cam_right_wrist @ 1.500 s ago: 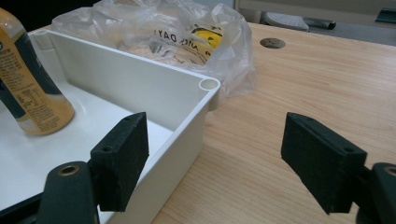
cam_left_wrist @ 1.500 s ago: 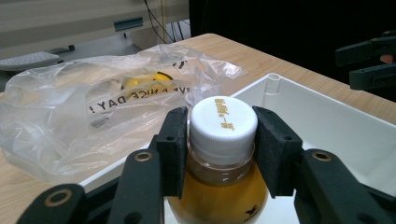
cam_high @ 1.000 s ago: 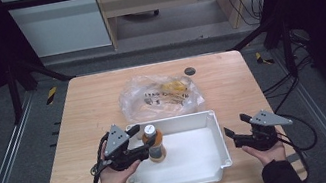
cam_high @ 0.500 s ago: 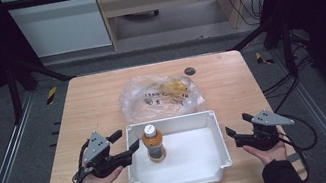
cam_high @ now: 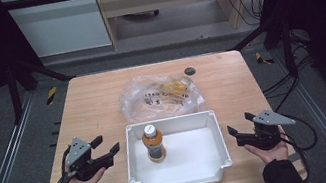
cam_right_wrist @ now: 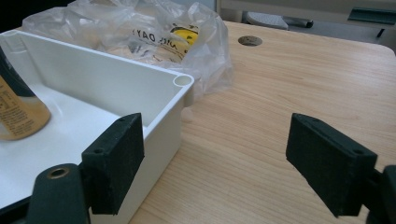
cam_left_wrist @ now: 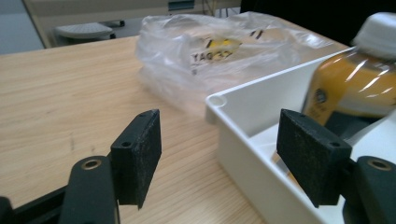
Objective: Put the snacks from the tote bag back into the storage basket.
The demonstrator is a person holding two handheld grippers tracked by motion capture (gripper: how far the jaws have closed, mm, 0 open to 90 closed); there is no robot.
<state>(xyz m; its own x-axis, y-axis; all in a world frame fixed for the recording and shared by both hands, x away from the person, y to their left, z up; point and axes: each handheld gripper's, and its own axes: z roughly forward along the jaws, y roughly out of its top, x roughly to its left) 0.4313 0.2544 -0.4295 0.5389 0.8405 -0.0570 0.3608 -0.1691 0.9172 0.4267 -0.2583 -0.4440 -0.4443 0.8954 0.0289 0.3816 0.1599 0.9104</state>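
Left gripper (cam_high: 106,147): resting on the table (cam_high: 92,104) left of the white tray (cam_high: 136,169), jaws spread, gripping nothing. Right gripper (cam_high: 239,126): sitting right of the tray, jaws spread, likewise unladen. Orange bottle (cam_high: 153,143): standing upright inside the tray, near its left wall. Plastic bag (cam_high: 159,94): lying beyond the tray.

The left gripper (cam_left_wrist: 219,158), jaws spread, faces the white tray's corner (cam_left_wrist: 217,101); an orange bottle (cam_left_wrist: 355,84) stands inside.
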